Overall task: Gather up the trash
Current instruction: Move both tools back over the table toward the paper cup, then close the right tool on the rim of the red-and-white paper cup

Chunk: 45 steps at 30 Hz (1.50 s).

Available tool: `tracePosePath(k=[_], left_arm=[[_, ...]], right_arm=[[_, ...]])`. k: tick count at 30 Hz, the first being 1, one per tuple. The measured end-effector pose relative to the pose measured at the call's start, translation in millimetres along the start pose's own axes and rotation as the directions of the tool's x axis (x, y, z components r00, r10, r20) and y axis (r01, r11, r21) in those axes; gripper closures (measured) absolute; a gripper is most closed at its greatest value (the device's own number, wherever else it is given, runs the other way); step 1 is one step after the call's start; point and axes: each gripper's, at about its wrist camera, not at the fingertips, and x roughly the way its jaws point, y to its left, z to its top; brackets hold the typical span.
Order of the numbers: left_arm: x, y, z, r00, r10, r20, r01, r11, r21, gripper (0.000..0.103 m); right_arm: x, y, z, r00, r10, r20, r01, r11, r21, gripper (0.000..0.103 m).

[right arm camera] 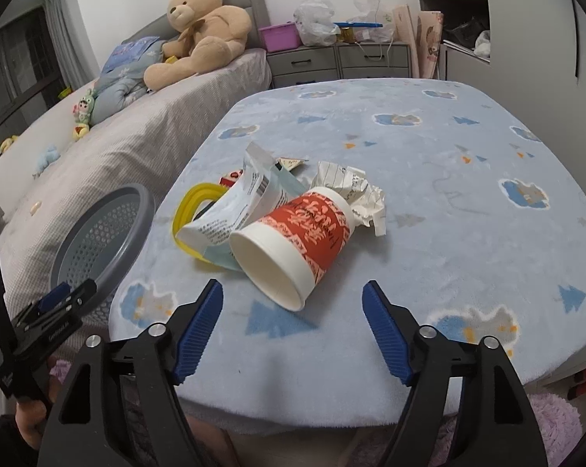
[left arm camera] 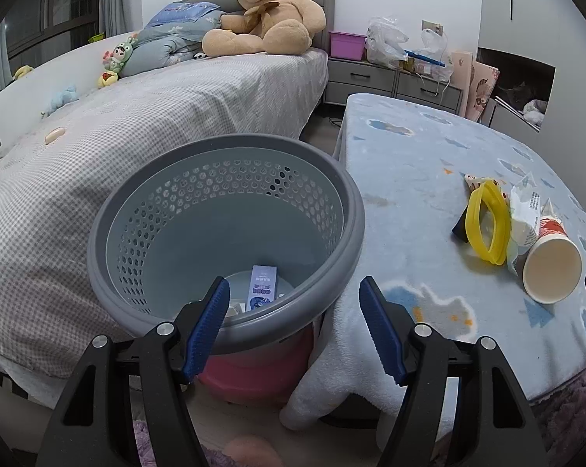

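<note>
A grey perforated trash basket stands between the bed and the table; a small purple box lies in its bottom. My left gripper is open and empty at the basket's near rim. On the blue-blanketed table lies a trash pile: a red-and-white paper cup on its side, a white plastic wrapper, a yellow ring and crumpled paper. My right gripper is open and empty just in front of the cup's mouth. The basket and left gripper body show at the left.
A bed with a grey checked cover holds a large teddy bear and small toys. Grey drawers with plastic bags and a purple box stand at the back. A pink stool sits under the basket.
</note>
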Motion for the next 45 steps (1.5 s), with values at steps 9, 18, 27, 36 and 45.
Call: tracePosePath(k=[9, 18, 27, 36, 45], left_arm=[[4, 0, -1, 1.0, -0.003, -0.013, 0.003, 1.0, 0.002, 0.037], [7, 0, -2, 1.0, 0.0, -0.011, 0.0, 1.0, 0.014, 0.037], [-6, -18, -5, 1.0, -0.028, -0.004, 0.028, 0.999, 0.04, 0.037], [-26, -63, 3, 0.992, -0.123, -0.007, 0.123, 0.99, 0.073, 0.037], [-25, -122, 20, 0.977, -0.211, -0.033, 0.214, 0.967, 0.136, 0.033]], right_arm=[[25, 2, 2, 0.998, -0.058, -0.001, 0.058, 0.998, 0.002, 0.025], [49, -13, 7, 0.996, -0.088, -0.004, 0.088, 0.994, 0.063, 0.039], [56, -27, 8, 0.999, -0.03, -0.024, 0.032, 0.995, 0.093, 0.09], [38, -41, 0, 0.999, 0.03, -0.027, -0.026, 0.993, 0.112, 0.096], [4, -67, -6, 0.999, 0.047, -0.015, -0.045, 0.991, 0.125, 0.096]])
